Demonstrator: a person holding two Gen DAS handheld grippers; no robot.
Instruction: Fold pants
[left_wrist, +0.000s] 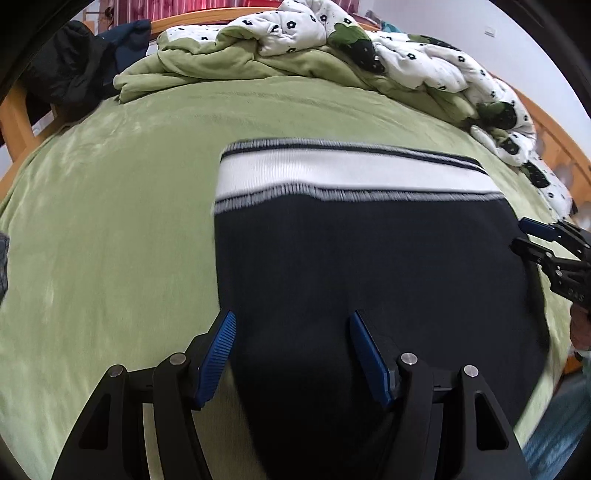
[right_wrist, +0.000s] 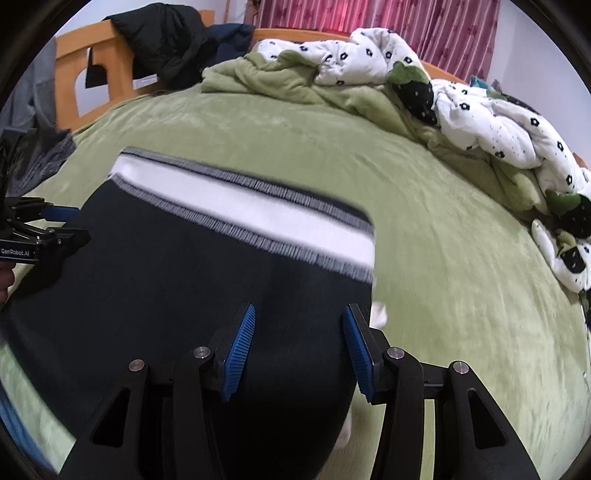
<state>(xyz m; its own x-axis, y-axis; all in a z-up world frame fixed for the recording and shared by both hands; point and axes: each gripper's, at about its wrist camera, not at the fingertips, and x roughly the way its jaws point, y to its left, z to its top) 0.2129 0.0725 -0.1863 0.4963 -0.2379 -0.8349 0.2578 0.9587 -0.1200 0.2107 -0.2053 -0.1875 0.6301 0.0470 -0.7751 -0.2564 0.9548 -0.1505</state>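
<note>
Dark navy pants with a white waistband lie flat on the green bed; they also show in the right wrist view, waistband away from me. My left gripper is open, hovering over the pants' left near edge. My right gripper is open, over the pants' right near edge. The right gripper shows at the pants' right side in the left wrist view. The left gripper shows at the left side in the right wrist view.
The green bedsheet covers the bed. A rumpled white flowered and green quilt lies along the far and right side. Dark jackets hang on the wooden bed frame. Red curtains hang behind.
</note>
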